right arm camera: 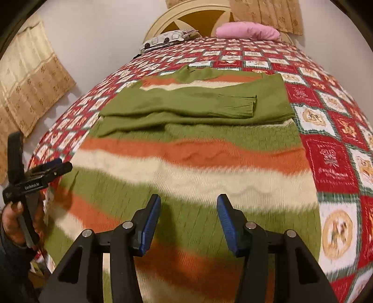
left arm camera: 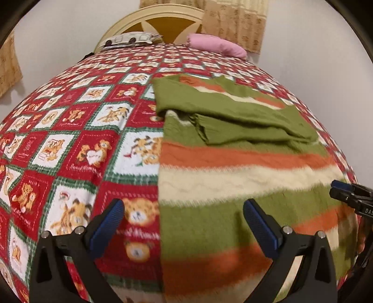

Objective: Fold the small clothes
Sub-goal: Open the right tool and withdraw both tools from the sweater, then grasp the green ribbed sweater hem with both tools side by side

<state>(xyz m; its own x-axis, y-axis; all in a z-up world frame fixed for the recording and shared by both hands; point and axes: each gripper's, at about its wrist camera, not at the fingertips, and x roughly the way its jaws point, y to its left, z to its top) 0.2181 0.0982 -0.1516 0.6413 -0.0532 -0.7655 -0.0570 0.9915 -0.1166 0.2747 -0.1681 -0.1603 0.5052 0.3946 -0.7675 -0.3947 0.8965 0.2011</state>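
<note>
Left tongs [left arm camera: 184, 221] spread wide, gripping nothing, poised over the left edge of the striped sweater [left arm camera: 244, 177]. Right tongs [right arm camera: 188, 218] parted about halfway, also empty, above the sweater's lower stripes. Sweater flat on the bed's teddy-bear quilt [left arm camera: 70, 144], ahead of and beneath both tongs, green sleeves [right arm camera: 186, 105] folded across the chest farther ahead. Pink pillow [right arm camera: 247, 30] well beyond, near the headboard [right arm camera: 193, 14].

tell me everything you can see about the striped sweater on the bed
The sweater looks like a soft cable knit, banded in olive green, orange and cream. It lies flat on the red teddy-bear bedspread, both green sleeves folded across the chest, cuffs ribbed. The collar points toward the headboard. Neither tool touches it.
</note>
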